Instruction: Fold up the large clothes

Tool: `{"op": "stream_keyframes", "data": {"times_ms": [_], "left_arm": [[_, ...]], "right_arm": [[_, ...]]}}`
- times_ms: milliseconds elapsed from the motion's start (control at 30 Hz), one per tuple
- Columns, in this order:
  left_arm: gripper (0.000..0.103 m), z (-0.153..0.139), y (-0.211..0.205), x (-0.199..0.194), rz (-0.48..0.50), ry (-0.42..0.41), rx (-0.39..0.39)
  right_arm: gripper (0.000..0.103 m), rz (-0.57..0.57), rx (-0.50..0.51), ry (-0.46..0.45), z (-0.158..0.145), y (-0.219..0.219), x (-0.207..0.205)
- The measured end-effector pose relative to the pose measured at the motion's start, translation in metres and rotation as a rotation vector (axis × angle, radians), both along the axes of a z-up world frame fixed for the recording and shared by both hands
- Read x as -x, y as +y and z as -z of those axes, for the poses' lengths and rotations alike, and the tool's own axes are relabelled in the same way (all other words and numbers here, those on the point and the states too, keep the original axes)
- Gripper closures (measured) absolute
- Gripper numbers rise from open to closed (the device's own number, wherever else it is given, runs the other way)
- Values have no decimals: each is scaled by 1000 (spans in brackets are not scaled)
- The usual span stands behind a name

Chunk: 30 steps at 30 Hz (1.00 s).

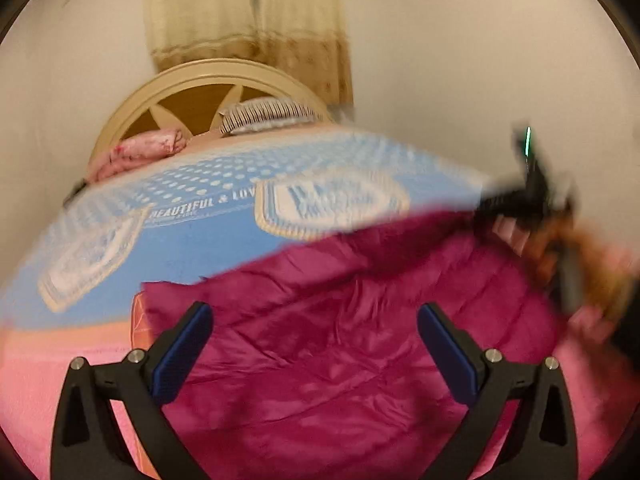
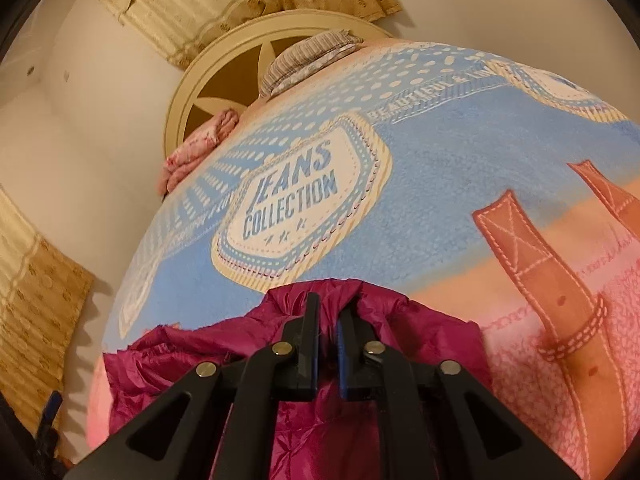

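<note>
The left gripper [image 1: 316,344] is standing wide apart over the garment, its two blue-padded fingers [image 1: 182,354] splayed to either side with nothing pinched between them. It is angling downward toward the bed. The right gripper [image 2: 328,320] is clenching a bunched fold of the magenta quilted jacket [image 2: 320,420], its jaws nearly together with the shiny fabric gathered up between and around the tips. It too is tilting down at the mattress. In the left wrist view the right gripper [image 1: 532,200] is showing as a dark, blurred shape at the far right edge of the jacket [image 1: 340,344], with a hand [image 1: 584,272] blurring behind it; how that hand is gripping cannot be made out.

Counting outward: there are two grippers, one jacket, one printed blanket, two bundles at the head of the bed, and one round headboard.

The jacket is lying spread across the near part of the bed, directly beneath and ahead of the left fingers, and its bunched edge is rising into the right jaws. It is resting on a blue and pink blanket [image 2: 420,184] printed with "JEANS COLLECTION" badges. Beyond, a striped pillow [image 2: 308,60] and a pink folded cloth [image 2: 200,148] are sitting against the cream headboard [image 2: 224,64], with beige curtains [image 1: 248,20] hanging behind.
</note>
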State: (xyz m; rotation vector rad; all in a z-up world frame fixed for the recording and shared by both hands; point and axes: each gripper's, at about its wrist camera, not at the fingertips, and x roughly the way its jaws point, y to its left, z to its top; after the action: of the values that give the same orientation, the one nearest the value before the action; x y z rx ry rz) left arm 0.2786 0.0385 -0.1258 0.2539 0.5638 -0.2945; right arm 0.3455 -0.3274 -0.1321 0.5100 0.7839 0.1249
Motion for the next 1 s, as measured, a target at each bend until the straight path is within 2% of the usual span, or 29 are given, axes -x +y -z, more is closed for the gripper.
{"op": "stream_keyframes", "data": {"times_ms": [33, 67, 100, 133, 167, 267, 333, 433, 500, 600, 633, 800, 867, 1000], "left_arm": [[0, 10, -8, -3, -23, 0, -48], [0, 29, -16, -10, -58, 10, -104], [0, 43, -16, -18, -91, 39, -109], [0, 49, -13, -23, -118, 61, -92], [0, 54, -6, -30, -160, 91, -60], [0, 53, 11, -39, -224, 130, 33], [0, 53, 17, -42, -263, 140, 51], [0, 56, 18, -47, -298, 164, 68], [0, 56, 16, -47, -305, 170, 74], [0, 56, 18, -49, -304, 180, 83], [0, 56, 19, -49, -305, 186, 91], [0, 43, 26, -49, -316, 177, 161], [0, 40, 22, -53, -315, 163, 152], [0, 52, 15, -65, -324, 189, 111]], "right_arm": [[90, 6, 2, 2, -1, 0, -1], [76, 11, 8, 0, -3, 0, 0], [54, 17, 19, -12, -7, 0, 2], [37, 18, 37, -33, -12, 2, 7], [9, 19, 52, -54, -17, 3, 11], [8, -18, 125, -161, -43, 17, 41], [8, -20, 149, -199, -53, 32, 61], [8, -2, 146, -239, -52, 63, 87], [8, -47, 142, -243, -42, 90, 93], [8, -93, 184, -216, -26, 121, 79], [8, -94, 182, -182, -18, 126, 69], [8, -66, 206, -65, 19, 124, 43], [8, -65, 201, -36, 33, 119, 39], [8, -72, 207, -28, 41, 118, 35]]}}
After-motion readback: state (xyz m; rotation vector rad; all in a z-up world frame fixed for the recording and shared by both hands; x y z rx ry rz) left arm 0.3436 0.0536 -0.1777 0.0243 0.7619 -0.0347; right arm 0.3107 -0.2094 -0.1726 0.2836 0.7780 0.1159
